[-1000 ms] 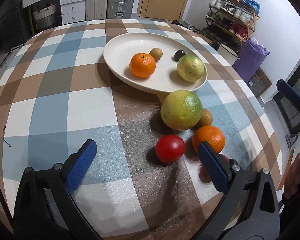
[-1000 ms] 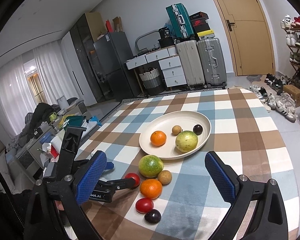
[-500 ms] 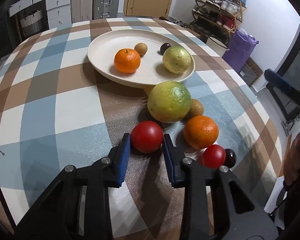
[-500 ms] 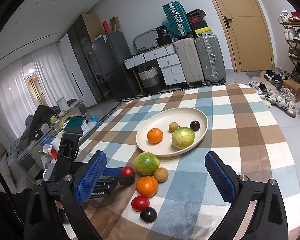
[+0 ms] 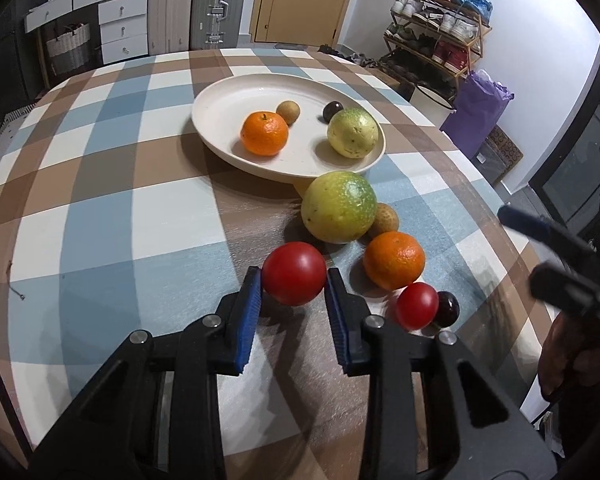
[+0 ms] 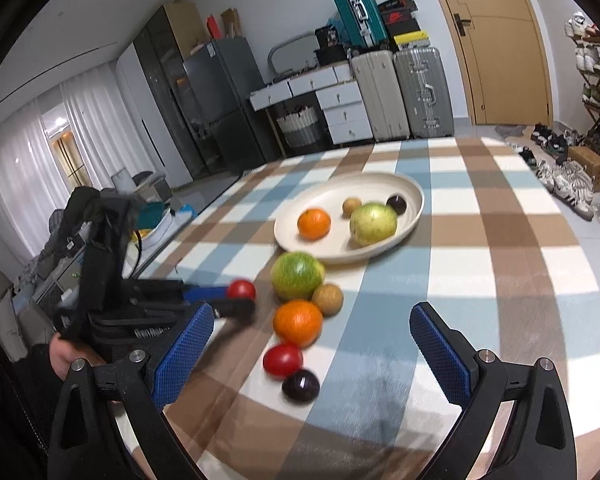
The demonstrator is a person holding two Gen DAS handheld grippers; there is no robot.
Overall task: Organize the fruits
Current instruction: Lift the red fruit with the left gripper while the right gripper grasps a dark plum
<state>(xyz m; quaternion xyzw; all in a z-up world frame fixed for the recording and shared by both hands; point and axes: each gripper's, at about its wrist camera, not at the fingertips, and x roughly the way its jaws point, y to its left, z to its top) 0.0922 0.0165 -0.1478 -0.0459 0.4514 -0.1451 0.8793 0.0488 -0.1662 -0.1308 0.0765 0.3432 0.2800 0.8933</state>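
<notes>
- Left wrist view. The left gripper (image 5: 294,292) has just closed its jaws on the large red tomato (image 5: 294,273), lower centre of the frame; both blue pads (image 5: 249,316) press its widest girth, one on each side.
- The tomato sits on the checked tablecloth (image 5: 100,208), near the green-yellow citrus (image 5: 339,207) above it and apart from the loose orange (image 5: 394,260) to its right.
- Handling, as a judgement: the tomato looks light, smooth-skinned and soft, so a gentle hold across the middle suits it; hard squeezing could bruise it, and the glossy skin may slip.
- The cream plate (image 5: 220,104), upper centre, already holds an orange, a pale green fruit and two small ones; free space remains at its left.
- Right wrist view. The right gripper (image 6: 312,344) stands with its fingers wide apart and nothing between them, low in the frame.
- Beneath it lie the small tomato (image 6: 283,360) and a dark plum (image 6: 301,385), touching or nearly so; both appear small, round and prone to roll.
- The left gripper shows at left centre, blurred, with the large tomato at its tips.
</notes>
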